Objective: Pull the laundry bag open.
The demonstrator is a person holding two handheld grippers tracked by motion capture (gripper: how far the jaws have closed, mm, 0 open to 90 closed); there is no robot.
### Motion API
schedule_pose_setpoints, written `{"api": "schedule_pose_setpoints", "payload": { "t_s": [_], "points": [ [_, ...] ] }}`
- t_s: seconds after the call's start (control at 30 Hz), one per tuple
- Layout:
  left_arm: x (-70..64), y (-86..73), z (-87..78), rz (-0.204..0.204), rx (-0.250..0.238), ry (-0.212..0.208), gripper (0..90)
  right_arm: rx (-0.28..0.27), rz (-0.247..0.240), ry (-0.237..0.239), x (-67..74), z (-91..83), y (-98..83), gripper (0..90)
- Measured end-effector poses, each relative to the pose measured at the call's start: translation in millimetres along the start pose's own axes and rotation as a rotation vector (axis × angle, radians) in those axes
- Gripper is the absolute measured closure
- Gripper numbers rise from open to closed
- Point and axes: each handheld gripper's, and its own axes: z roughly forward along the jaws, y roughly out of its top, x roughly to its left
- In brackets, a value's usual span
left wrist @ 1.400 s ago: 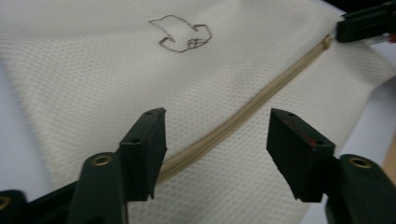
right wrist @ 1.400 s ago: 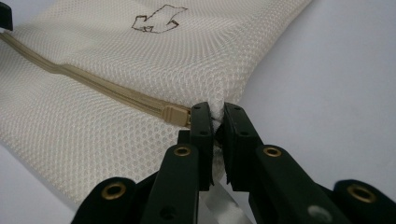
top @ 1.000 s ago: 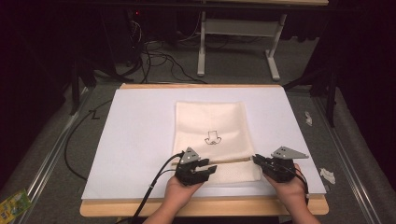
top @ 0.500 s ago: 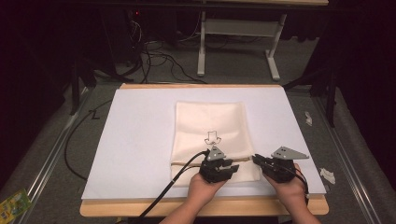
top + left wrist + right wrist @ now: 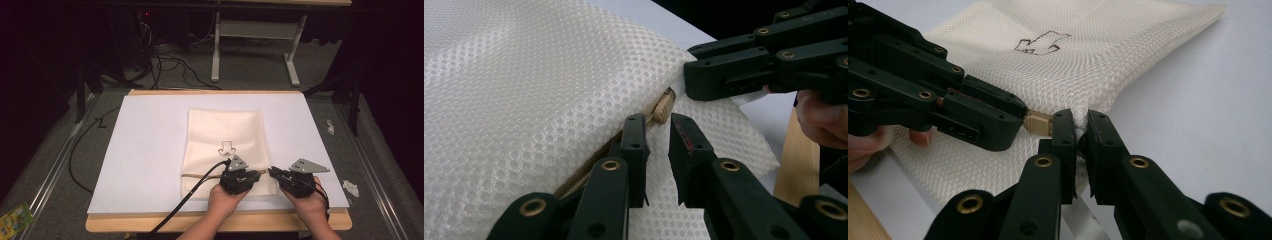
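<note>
A cream mesh bag [image 5: 225, 130] with a small printed outline [image 5: 227, 148] lies flat on the white sheet. A tan zipper runs along its near edge. My right gripper [image 5: 272, 171] [image 5: 1080, 120] is shut on the bag's mesh at the near right end. My left gripper [image 5: 256, 174] [image 5: 656, 122] sits just left of it, tip to tip. Its jaws have just been closing and stand a narrow gap apart. The tan zipper pull [image 5: 665, 106] [image 5: 1039, 123] lies at their tips, not visibly pinched. The mesh bunches up [image 5: 574, 75] beside the left jaw.
The white sheet [image 5: 150, 150] covers a wooden table, whose edge [image 5: 125, 222] shows in front. A black cable [image 5: 200, 185] trails from the left gripper off the near edge. Paper scraps [image 5: 350, 187] and a green packet [image 5: 15, 220] lie on the floor. A desk frame [image 5: 250, 30] stands behind.
My left gripper slid right along the bag's near edge until it met the right gripper, and its jaws narrowed. The right gripper stayed put on the mesh.
</note>
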Motion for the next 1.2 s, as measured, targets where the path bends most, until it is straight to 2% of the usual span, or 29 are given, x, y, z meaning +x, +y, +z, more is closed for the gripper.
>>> {"api": "schedule_pose_setpoints", "payload": {
  "t_s": [0.13, 0.27, 0.37, 0.4, 0.5, 0.67, 0.77, 0.87, 0.9, 0.93, 0.97, 1.0, 1.07, 1.2],
  "points": [
    [-1.1, -0.7, 6.6, -0.017, -0.019, 0.002, 73.7, 0.005, 0.003, -0.010, 1.4, 0.4, 0.0, 85.1],
    [0.3, 0.3, 15.6, -0.053, -0.025, -0.030, 74.5, 0.006, 0.027, -0.001, -2.5, 3.1, -1.8, 85.2],
    [-0.8, 0.9, 17.9, -0.056, -0.032, -0.027, 76.5, 0.010, 0.040, 0.001, -4.0, 4.5, -3.2, 85.3],
    [-2.4, 0.8, 17.9, -0.042, -0.045, -0.015, 80.5, 0.008, 0.038, 0.003, -4.4, 4.5, -3.2, 85.2],
    [-3.5, 1.3, 18.5, -0.046, -0.048, -0.022, 86.1, 0.001, 0.046, 0.014, -5.0, 3.7, -2.5, 85.2],
    [-7.6, 3.1, 15.6, -0.030, -0.056, 0.004, 87.1, -0.001, 0.034, 0.004, -3.2, 1.3, -0.7, 85.5],
    [-7.2, 2.3, 15.4, -0.069, -0.056, 0.002, 87.2, -0.004, 0.022, -0.006, -1.9, 2.0, 0.3, 85.7],
    [-8.1, -1.0, 15.4, -0.073, -0.049, 0.008, 87.3, 0.007, 0.017, -0.007, -1.3, 2.2, -1.6, 85.8],
    [-7.6, -2.3, 14.2, -0.094, -0.050, 0.005, 87.3, 0.011, 0.019, -0.005, -1.2, 2.6, -2.0, 85.8],
    [-5.8, -4.2, 11.5, -0.128, -0.051, 0.018, 87.3, 0.018, 0.032, -0.002, -0.5, 2.8, -2.4, 85.9],
    [-5.8, -4.2, 11.5, -0.128, -0.051, 0.018, 87.4, 0.015, 0.034, -0.014, -0.2, 2.2, -2.4, 85.9],
    [-0.3, -9.1, 4.6, -0.163, -0.058, 0.042, 87.4, 0.009, 0.044, -0.013, -1.0, 0.6, -2.0, 86.0],
    [2.3, -10.7, -1.7, -0.146, -0.044, 0.081, 87.3, 0.004, 0.049, -0.015, -2.3, -0.8, -3.2, 86.0],
    [11.2, -12.1, -14.0, -0.141, -0.033, 0.112, 87.4, -0.001, 0.070, -0.017, -8.0, -4.5, -6.1, 85.9]
  ]
}}
